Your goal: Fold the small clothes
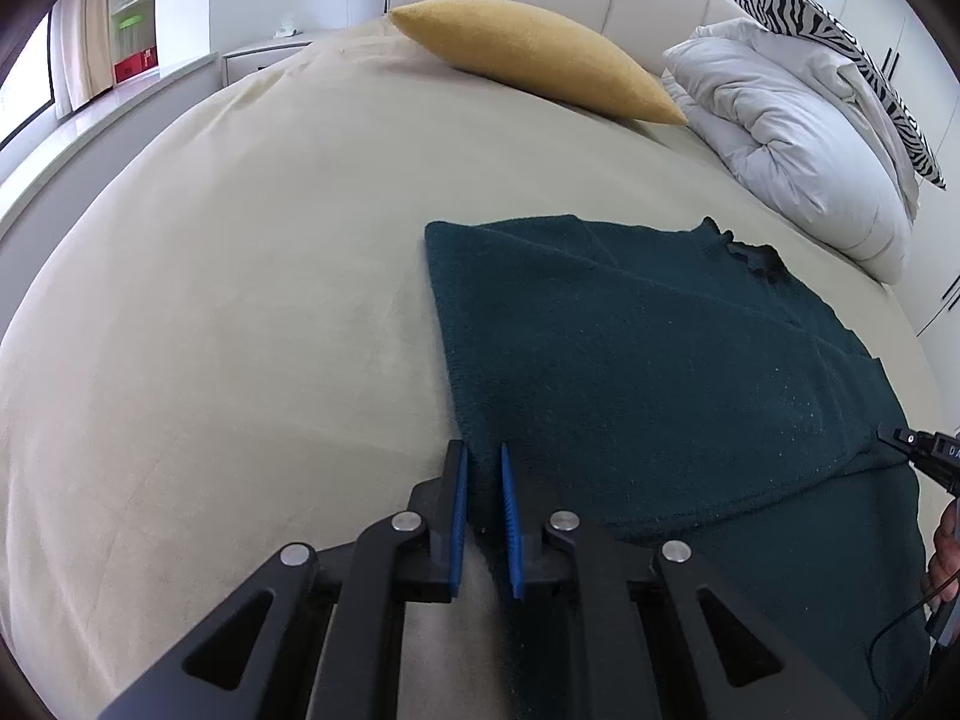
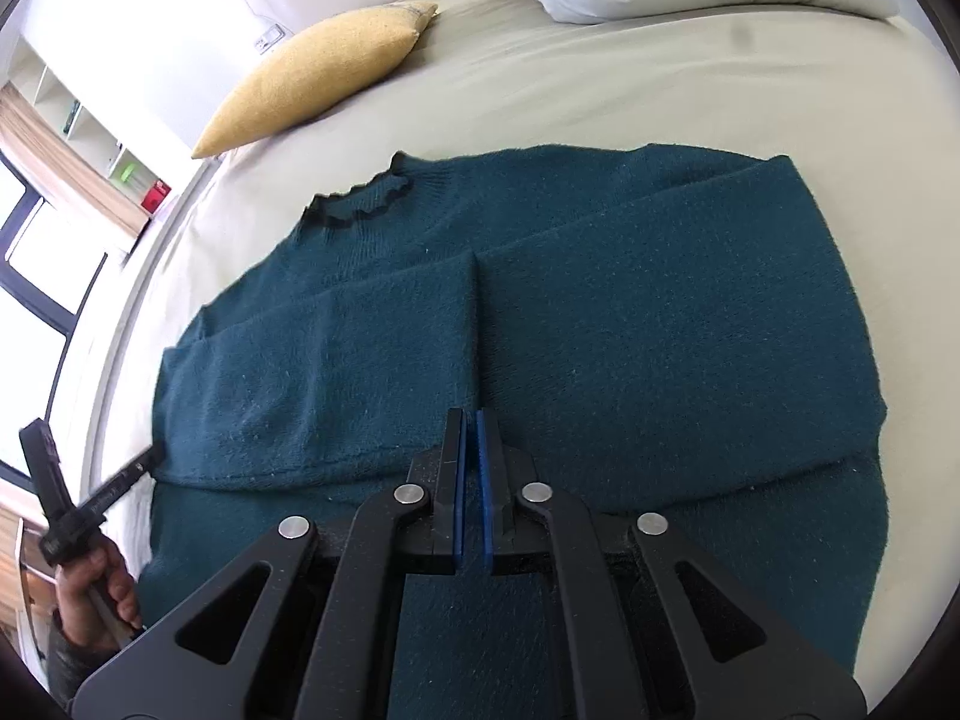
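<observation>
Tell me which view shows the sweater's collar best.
The right wrist view: the collar lies near the frame's middle, its wavy dark edge clear on the sweater. In the left wrist view the collar is small, far and seen edge-on.

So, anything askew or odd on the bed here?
Nothing stands out. The sweater lies flat on the bed with both sleeves folded across its front. The yellow pillow and white duvet sit near the headboard, apart from it.

Sweater [image 2: 600, 312] hem behind right gripper [image 2: 474, 420]
</observation>
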The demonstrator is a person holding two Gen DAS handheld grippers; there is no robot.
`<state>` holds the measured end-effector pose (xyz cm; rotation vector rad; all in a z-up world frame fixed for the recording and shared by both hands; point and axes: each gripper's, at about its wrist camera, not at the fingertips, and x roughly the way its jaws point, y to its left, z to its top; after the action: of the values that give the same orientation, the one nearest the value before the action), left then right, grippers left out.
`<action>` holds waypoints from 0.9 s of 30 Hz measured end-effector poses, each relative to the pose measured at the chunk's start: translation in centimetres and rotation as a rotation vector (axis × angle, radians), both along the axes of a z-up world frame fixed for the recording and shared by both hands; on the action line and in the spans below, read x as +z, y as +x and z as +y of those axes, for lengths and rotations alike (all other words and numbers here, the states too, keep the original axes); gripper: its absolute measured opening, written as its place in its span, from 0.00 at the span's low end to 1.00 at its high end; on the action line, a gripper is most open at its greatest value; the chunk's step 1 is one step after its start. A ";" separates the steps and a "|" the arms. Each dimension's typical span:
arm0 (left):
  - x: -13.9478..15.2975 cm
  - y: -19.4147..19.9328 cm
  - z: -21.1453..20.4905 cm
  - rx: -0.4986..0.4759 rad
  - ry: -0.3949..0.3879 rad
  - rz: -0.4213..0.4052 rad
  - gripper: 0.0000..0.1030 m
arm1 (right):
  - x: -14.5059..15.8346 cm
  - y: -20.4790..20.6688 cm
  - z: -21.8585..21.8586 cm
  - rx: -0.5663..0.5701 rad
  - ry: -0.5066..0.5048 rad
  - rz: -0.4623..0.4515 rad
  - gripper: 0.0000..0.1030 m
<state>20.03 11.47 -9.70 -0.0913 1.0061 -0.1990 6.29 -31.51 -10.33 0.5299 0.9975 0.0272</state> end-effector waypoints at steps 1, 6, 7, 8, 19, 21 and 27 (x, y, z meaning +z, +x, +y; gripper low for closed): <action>0.0 0.0 0.0 -0.005 0.002 0.000 0.12 | 0.2 -0.1 -0.3 -0.014 0.002 -0.010 0.07; 0.0 -0.2 -0.1 -0.004 -0.004 -0.002 0.12 | 1.2 0.2 0.0 -0.001 0.015 -0.046 0.07; -0.1 -0.3 -0.2 -0.005 0.002 -0.004 0.12 | 1.2 0.5 0.7 0.019 -0.001 -0.038 0.07; -0.1 -0.3 -0.2 -0.006 0.007 -0.003 0.12 | 0.9 0.8 1.3 0.041 -0.016 -0.025 0.07; 1.3 -2.7 2.2 0.038 -0.097 -0.014 0.39 | 2.3 -3.0 -1.9 -0.053 0.002 -0.073 0.08; 2.3 -4.7 2.9 0.038 -0.123 -0.027 0.40 | 4.0 -5.8 -2.7 -0.064 -0.005 -0.122 0.10; 3.7 -12.9 4.7 -0.014 -0.195 -0.012 0.63 | 6.9 -14.8 -3.9 -0.068 0.040 -0.231 0.61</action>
<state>7.15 16.15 -5.97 -0.2605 0.9738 -0.3102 -8.48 -35.37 -3.46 0.5831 0.7543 0.0473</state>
